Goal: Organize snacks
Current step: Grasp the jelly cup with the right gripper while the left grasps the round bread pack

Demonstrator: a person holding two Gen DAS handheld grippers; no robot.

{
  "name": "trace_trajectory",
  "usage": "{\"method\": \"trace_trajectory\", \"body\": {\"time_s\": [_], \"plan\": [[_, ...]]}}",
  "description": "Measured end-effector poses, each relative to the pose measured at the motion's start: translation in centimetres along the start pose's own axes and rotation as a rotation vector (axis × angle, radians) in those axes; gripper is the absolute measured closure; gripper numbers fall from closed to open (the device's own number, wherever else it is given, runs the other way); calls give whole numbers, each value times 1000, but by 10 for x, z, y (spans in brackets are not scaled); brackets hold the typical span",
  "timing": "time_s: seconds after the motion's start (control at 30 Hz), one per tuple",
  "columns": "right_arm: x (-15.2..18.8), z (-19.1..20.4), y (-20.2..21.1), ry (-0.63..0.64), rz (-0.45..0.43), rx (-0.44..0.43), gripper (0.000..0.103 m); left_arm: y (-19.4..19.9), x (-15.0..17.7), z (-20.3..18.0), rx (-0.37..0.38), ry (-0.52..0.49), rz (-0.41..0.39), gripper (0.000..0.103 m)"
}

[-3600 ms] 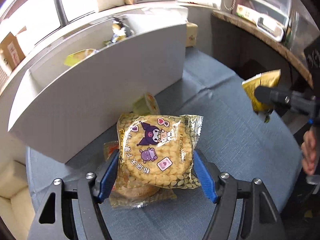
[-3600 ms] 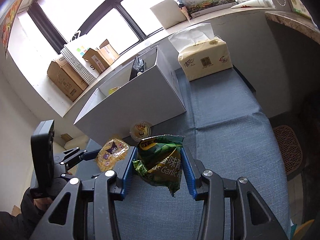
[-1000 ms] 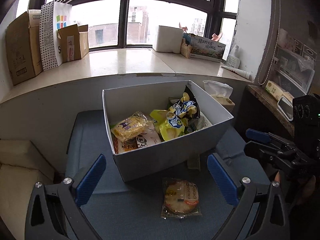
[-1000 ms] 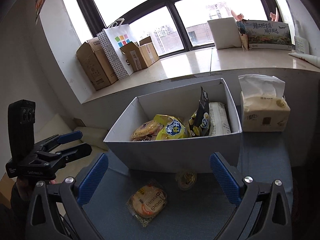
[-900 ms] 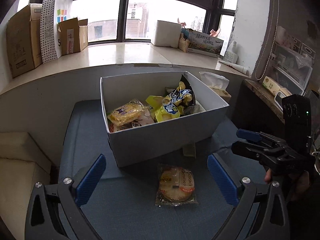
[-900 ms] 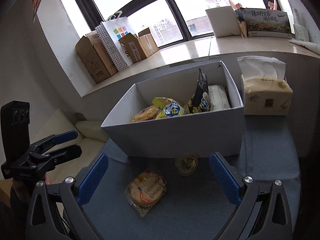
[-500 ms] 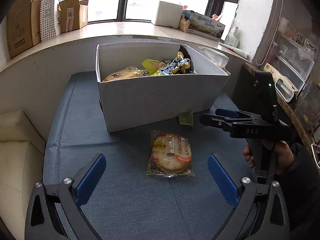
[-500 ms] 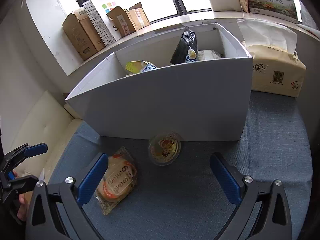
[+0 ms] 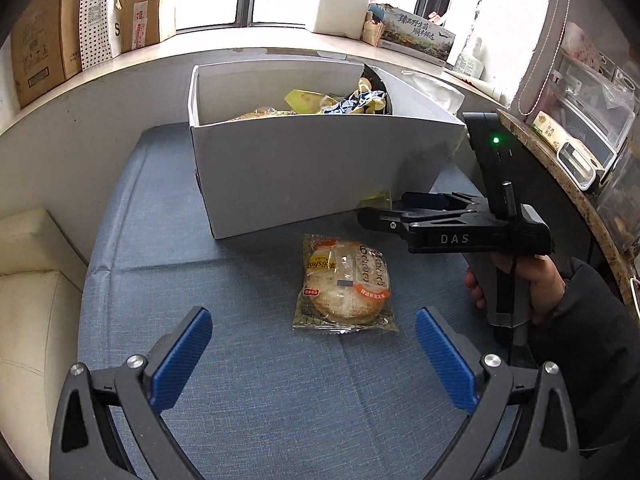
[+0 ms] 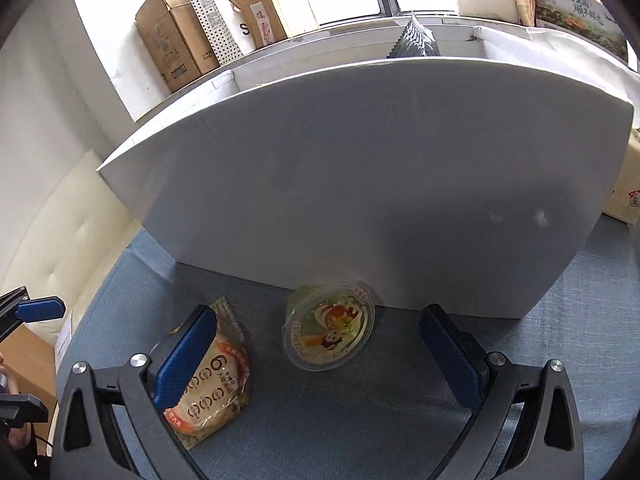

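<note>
L gripper (image 9: 314, 358) open | R gripper (image 10: 316, 350) open, jelly cup (image 10: 329, 328) btwn fingers

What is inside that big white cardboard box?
The white cardboard box holds crinkly snack packets, yellow and blue, plus a dark upright bag. Its front wall hides anything lying lower down.

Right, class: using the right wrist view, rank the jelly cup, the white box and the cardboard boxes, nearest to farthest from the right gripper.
1. Jelly cup, between the open right gripper fingers.
2. White box, just behind the cup.
3. Cardboard boxes, on the windowsill, upper left.
</note>
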State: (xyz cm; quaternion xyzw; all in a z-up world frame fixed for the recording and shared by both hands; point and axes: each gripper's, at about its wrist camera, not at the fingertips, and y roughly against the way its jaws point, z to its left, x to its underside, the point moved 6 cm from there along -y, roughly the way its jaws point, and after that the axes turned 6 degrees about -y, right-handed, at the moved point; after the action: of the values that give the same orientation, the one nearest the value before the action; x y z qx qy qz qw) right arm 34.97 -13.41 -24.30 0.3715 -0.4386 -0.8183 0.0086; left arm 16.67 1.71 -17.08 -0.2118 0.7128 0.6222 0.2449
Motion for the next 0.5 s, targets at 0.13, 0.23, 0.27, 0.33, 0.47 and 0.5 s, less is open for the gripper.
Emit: {"method": "trace_trajectory", "body": {"time_s": [0.13,0.23,0.27,0.33,0.47,0.5], "plan": [[-1,-1,-2,-36,-9,-46,14,-5,2,1,-9,3,14,0],[1,-5,-3,-33,-10,9,54,-9,4,0,-11,-1,23,0],[2,-4,-3,-36,-6,-4,54,-11,4,-1,-14,-4,26,0],[5,-3,-1,-32,-5,-11,54,-13,5,-2,-19,-12,33,0],[9,1,11,-32,-28,-12,54,-21,7,-4,-17,-16,49,0],[12,1,17,-37,-38,-9,54,-24,7,-4,-16,-18,55,0]]}}
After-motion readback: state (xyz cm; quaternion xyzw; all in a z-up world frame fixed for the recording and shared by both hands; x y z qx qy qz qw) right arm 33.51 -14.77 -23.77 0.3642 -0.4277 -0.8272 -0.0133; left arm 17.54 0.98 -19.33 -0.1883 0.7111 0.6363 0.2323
